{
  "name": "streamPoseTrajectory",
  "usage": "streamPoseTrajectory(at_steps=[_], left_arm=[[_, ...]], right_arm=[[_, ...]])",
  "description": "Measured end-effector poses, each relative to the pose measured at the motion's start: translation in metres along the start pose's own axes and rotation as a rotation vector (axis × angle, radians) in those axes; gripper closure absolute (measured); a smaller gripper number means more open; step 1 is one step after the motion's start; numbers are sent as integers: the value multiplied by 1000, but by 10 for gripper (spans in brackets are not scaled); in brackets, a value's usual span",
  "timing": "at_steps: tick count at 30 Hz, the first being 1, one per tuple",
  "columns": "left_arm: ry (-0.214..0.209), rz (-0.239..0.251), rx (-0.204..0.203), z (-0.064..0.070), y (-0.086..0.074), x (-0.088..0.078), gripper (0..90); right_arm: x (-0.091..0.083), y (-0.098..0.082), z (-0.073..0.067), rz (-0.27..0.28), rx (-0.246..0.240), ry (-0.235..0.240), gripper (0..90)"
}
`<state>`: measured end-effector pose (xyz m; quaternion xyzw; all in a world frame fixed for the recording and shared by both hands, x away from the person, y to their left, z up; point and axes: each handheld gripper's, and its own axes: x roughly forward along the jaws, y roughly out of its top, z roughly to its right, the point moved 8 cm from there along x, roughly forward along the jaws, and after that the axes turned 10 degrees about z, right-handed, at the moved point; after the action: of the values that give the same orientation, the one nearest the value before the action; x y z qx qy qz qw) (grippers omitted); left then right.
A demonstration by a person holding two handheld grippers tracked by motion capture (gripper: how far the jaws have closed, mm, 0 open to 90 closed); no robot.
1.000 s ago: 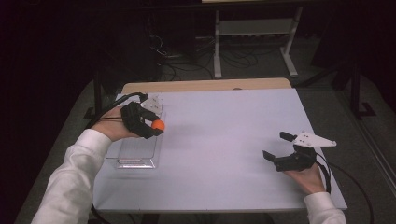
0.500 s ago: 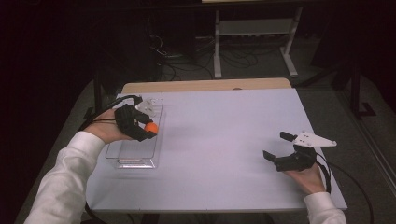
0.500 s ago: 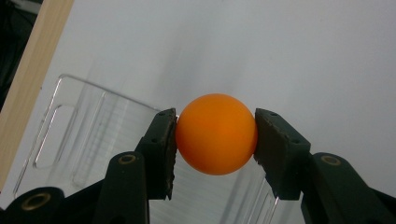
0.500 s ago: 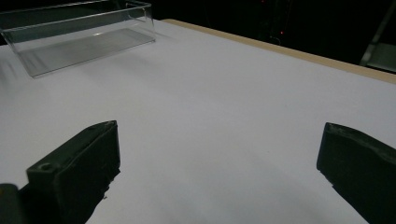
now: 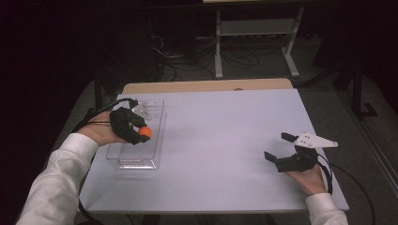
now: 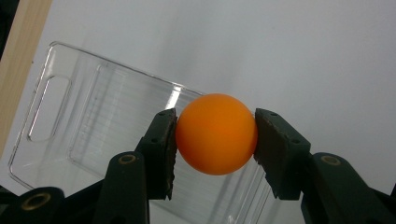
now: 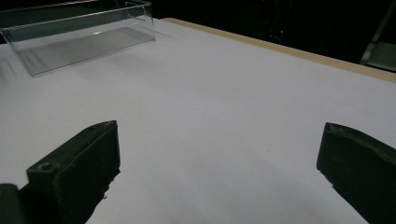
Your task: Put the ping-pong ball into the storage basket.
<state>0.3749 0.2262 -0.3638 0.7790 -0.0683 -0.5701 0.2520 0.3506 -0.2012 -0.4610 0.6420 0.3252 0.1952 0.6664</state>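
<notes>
- White tabletop (image 5: 220,140) with a wooden far edge, dark floor and cables behind it.
- Left gripper (image 5: 136,131) hovers over the clear plastic bin (image 5: 136,157) at the table's left side, jaws clamped on an orange ball (image 6: 216,134); both pads press its sides.
- Right gripper (image 5: 281,149) sits near the table's right edge, jaws spread wide, nothing between them, white surface beneath.

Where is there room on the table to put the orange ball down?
The wide white tabletop between the clear plastic tray and the right gripper is bare. The tray's inside is bare too. It is crowded only where the left gripper holds the round orange ball.
</notes>
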Motion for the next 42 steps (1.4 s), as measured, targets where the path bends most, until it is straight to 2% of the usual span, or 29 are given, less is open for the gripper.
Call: streamPoseTrajectory(at_steps=[7,14,28,42], left_arm=[[-8,-28,9,1,-4,1,511],[-18,-35,7,2,-9,8,510],[-43,-36,-22,5,-25,26,510],[-70,-43,-33,8,-34,44,510]], right_arm=[[0,0,0,0,1,-1,0],[0,0,0,0,0,-2,0],[-1,-1,1,-4,0,-5,0],[0,-2,1,-11,-3,-8,0]])
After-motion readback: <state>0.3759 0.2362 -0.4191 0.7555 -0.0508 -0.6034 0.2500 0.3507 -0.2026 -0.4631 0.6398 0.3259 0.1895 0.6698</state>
